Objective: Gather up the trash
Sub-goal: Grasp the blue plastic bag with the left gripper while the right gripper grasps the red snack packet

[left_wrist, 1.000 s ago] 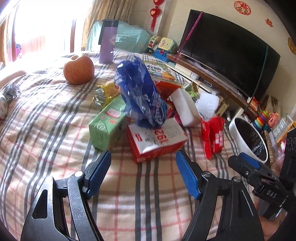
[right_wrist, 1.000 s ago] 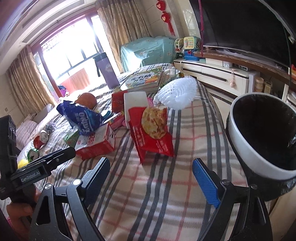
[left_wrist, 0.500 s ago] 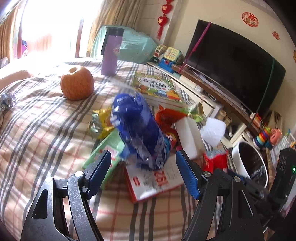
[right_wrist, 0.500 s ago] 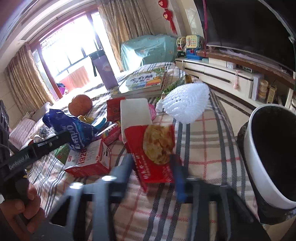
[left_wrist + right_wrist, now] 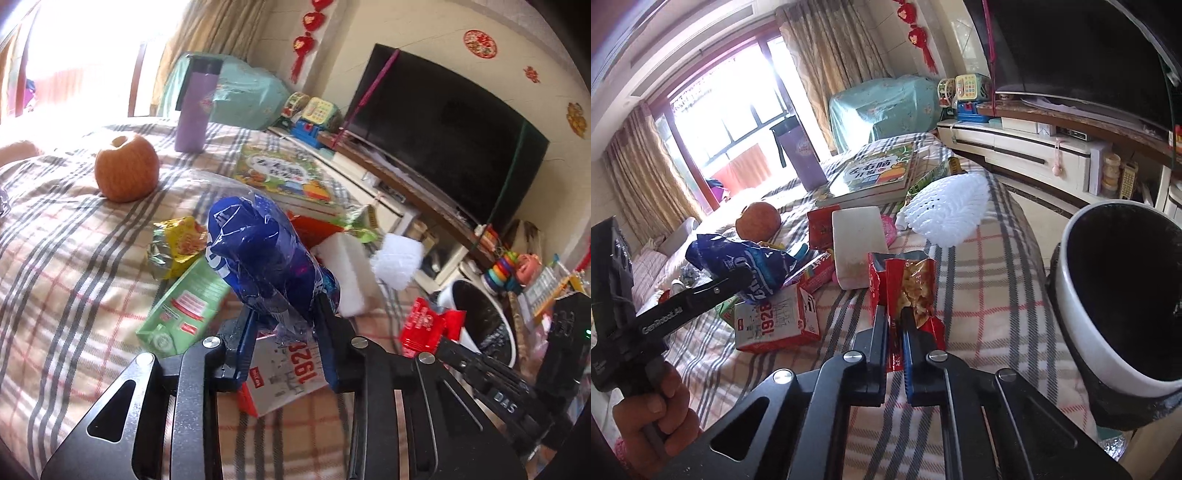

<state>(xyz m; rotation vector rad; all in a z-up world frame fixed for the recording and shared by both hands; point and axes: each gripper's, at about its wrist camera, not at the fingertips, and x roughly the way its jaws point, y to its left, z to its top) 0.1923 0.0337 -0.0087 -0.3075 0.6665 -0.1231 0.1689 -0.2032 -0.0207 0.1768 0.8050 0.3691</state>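
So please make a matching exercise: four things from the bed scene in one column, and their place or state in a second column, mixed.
Things:
1. crumpled blue plastic wrapper
2. red snack bag
3. round orange apple
4. purple drinking bottle

Places or states:
A. stands upright at the far end of the bed
B. pinched in the right gripper
C. lies free on the checked blanket
D. clamped in the left gripper

Pairs: 1-D, 2-B, 3-C, 4-A

blue wrapper (image 5: 269,258), red packet (image 5: 908,288), plaid blanket (image 5: 74,258)
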